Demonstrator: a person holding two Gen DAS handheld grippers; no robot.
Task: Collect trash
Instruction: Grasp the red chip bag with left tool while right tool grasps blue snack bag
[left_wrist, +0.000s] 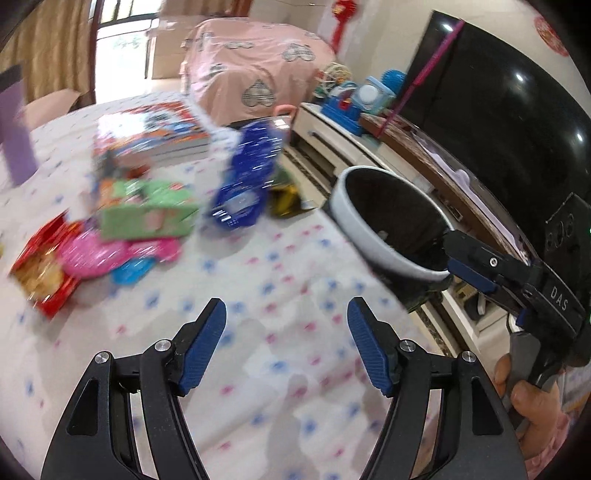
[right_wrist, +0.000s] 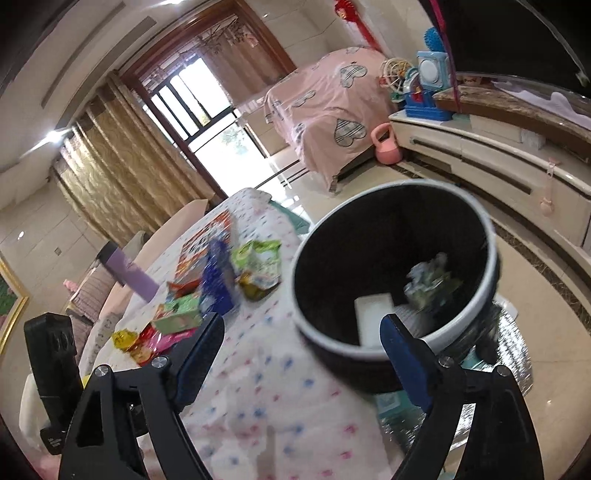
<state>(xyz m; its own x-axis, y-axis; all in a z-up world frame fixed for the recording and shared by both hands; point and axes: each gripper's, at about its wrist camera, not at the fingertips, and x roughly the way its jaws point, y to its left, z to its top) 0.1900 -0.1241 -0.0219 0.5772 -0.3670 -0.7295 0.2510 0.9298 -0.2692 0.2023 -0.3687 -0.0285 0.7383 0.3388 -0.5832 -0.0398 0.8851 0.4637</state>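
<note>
Beside table edge (left_wrist: 303, 236), bin (left_wrist: 369, 236), floor (right_wrist: 546, 332)

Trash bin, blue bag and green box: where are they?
trash bin (right_wrist: 397, 203), right wrist view, on its white rim.
blue bag (left_wrist: 245, 177), left wrist view, on its middle.
green box (left_wrist: 151, 216), left wrist view, on its front face.

Bare cloth (left_wrist: 258, 258) ahead of left gripper (left_wrist: 286, 343); wrapper pile (left_wrist: 122, 221) far-left, bin (left_wrist: 388, 225) right blocks.

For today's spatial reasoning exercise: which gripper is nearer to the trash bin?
Right. The right gripper sits at the trash bin rim, though contact is unclear; the left gripper hovers open over the tablecloth, apart from it.
</note>
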